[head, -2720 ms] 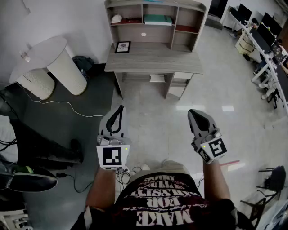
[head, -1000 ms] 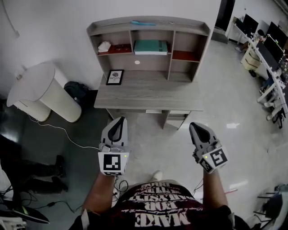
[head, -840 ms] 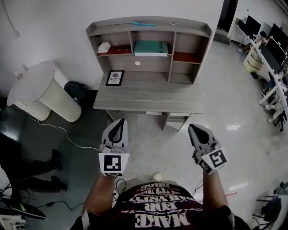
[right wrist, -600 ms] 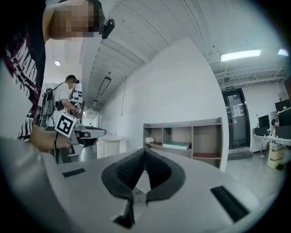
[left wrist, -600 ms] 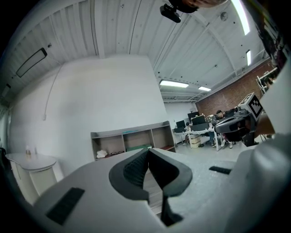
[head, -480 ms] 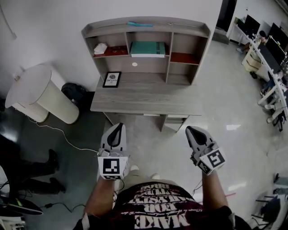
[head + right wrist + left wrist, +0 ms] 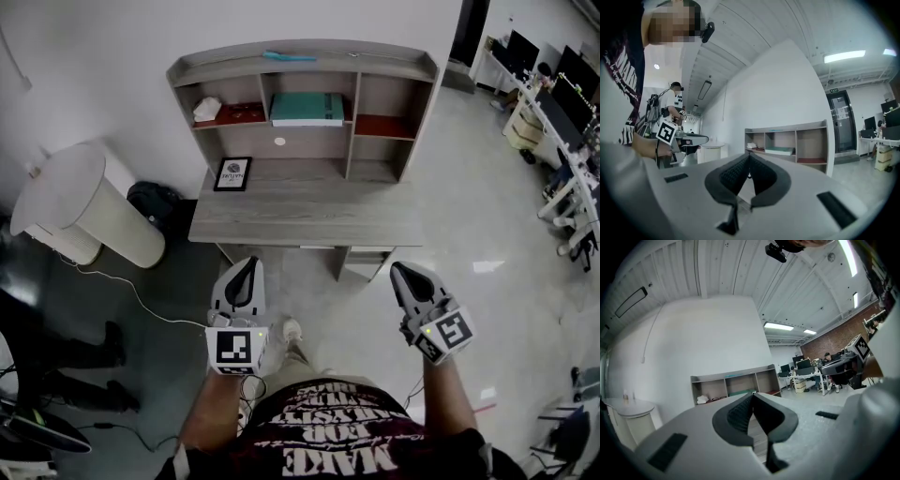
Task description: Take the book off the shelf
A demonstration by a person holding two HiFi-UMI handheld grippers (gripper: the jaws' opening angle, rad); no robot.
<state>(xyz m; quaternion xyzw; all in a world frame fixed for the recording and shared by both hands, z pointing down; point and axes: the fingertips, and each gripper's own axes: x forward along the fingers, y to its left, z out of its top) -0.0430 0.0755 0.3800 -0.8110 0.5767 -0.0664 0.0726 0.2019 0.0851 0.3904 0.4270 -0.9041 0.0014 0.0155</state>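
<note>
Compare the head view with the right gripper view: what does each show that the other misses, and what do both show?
Only the head view shows the framed picture on the desk and the black bag on the floor. Only the right gripper view shows the ceiling with its light strip. Both show the shelf, the teal book lying in its middle compartment, and the right gripper, its jaws together with nothing between them.

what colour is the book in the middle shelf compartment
The book is teal; clearest in the head view.
</note>
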